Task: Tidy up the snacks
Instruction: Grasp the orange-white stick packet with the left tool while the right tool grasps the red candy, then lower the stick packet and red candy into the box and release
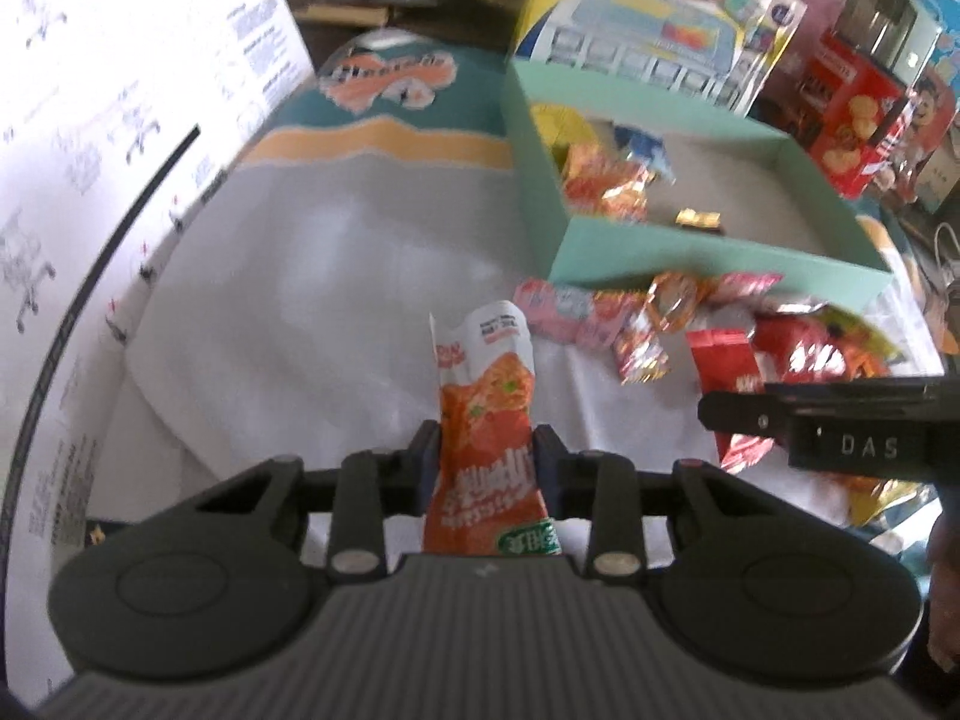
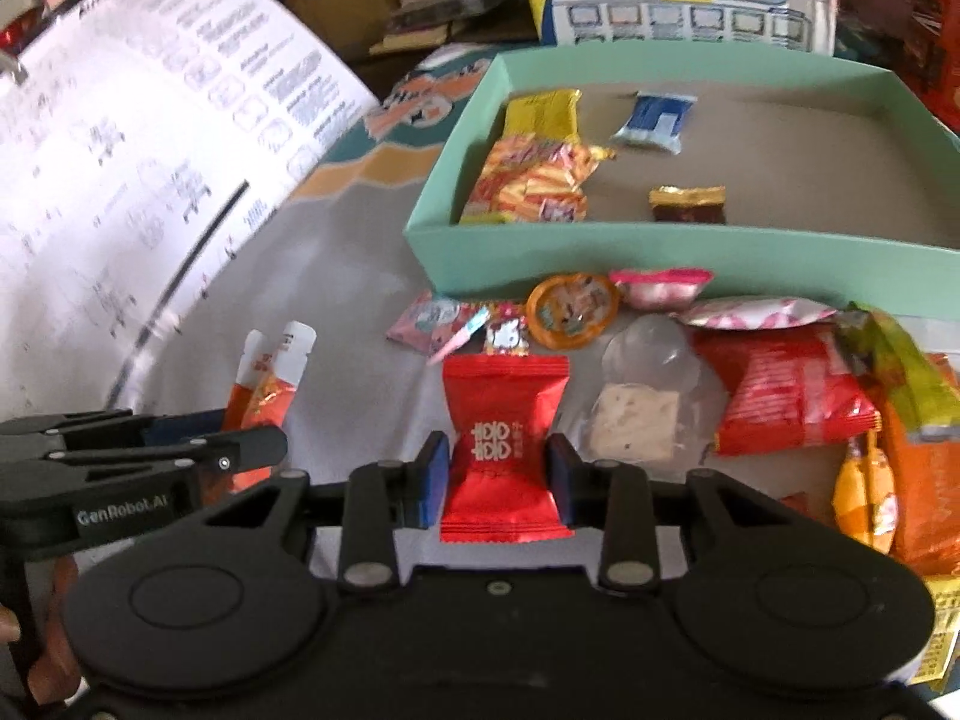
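Note:
My left gripper point(image 1: 487, 455) is shut on an orange and white snack sachet point(image 1: 487, 396), which stands upright between the pads above the pale cloth. The same sachet point(image 2: 273, 372) and the left gripper point(image 2: 252, 444) show at the left of the right wrist view. My right gripper point(image 2: 499, 474) is shut on a red foil packet point(image 2: 507, 420) with white characters, its waist pinched between the blue pads. The right gripper point(image 1: 720, 408) enters the left wrist view from the right. A mint green box point(image 2: 690, 255) behind the pile holds several snacks, among them a yellow packet point(image 2: 543, 114) and a blue one point(image 2: 654, 120).
A heap of loose snacks point(image 2: 780, 384) lies on the cloth in front of the box point(image 1: 708, 264), with pink packets point(image 1: 564, 312) at its left. A large white printed sheet point(image 1: 90, 180) curves along the left. Colourful boxes point(image 1: 858, 114) stand behind.

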`<state>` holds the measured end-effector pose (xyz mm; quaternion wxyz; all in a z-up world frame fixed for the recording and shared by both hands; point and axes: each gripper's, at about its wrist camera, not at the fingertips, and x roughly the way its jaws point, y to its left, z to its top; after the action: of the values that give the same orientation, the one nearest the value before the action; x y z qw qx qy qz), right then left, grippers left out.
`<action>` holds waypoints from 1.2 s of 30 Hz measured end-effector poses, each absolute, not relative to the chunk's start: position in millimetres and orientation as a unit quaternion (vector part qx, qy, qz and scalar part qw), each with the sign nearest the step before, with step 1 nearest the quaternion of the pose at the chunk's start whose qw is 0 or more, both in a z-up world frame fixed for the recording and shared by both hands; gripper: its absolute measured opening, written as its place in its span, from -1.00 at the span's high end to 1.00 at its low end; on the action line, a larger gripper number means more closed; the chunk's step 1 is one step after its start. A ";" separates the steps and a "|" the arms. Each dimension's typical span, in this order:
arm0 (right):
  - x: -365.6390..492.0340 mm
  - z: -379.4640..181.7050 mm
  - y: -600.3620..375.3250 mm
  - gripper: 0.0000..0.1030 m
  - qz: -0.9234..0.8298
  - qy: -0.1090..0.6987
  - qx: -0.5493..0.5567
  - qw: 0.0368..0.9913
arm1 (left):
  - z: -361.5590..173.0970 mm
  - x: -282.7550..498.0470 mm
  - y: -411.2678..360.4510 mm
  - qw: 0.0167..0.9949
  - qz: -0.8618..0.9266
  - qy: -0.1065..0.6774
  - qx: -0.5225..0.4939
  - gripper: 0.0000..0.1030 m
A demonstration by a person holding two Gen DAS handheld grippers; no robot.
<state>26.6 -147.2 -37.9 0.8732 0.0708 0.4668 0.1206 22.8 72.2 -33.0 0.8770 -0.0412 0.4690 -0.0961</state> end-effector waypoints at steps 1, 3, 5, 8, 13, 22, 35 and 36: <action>29.4 -36.1 -148.7 0.33 0.121 0.463 0.076 0.875 | -28.0 23.9 70.2 0.879 -0.097 0.466 -0.042 0.37; 27.9 -27.6 -155.5 0.33 0.123 0.452 0.086 0.879 | -18.2 27.7 65.4 0.881 -0.099 0.460 -0.040 0.37; 29.3 -18.1 -163.6 0.33 0.123 0.440 0.096 0.884 | -8.9 36.4 58.9 0.884 -0.102 0.455 -0.038 0.37; 38.0 -5.5 -179.8 0.33 0.117 0.424 0.110 0.891 | 4.9 57.5 46.4 0.888 -0.107 0.447 -0.035 0.36; 64.5 13.0 -221.0 0.33 0.090 0.404 0.133 0.901 | 22.1 103.7 12.7 0.893 -0.134 0.430 -0.013 0.36; 143.8 11.7 -281.1 0.33 0.047 0.406 0.173 0.896 | 13.2 213.5 -58.3 0.887 -0.148 0.437 0.013 0.36; 240.2 -33.1 -311.0 0.33 0.038 0.436 0.193 0.878 | -64.3 316.0 -102.2 0.861 -0.109 0.497 0.016 0.32; 245.1 -35.9 -310.9 0.33 0.039 0.437 0.193 0.878 | -67.6 317.4 -101.8 0.864 -0.107 0.491 0.016 0.23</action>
<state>245.1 -310.9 -35.9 0.8777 0.1927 0.4370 0.0391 317.4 -101.8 -67.6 0.8643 0.0157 0.4912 -0.1071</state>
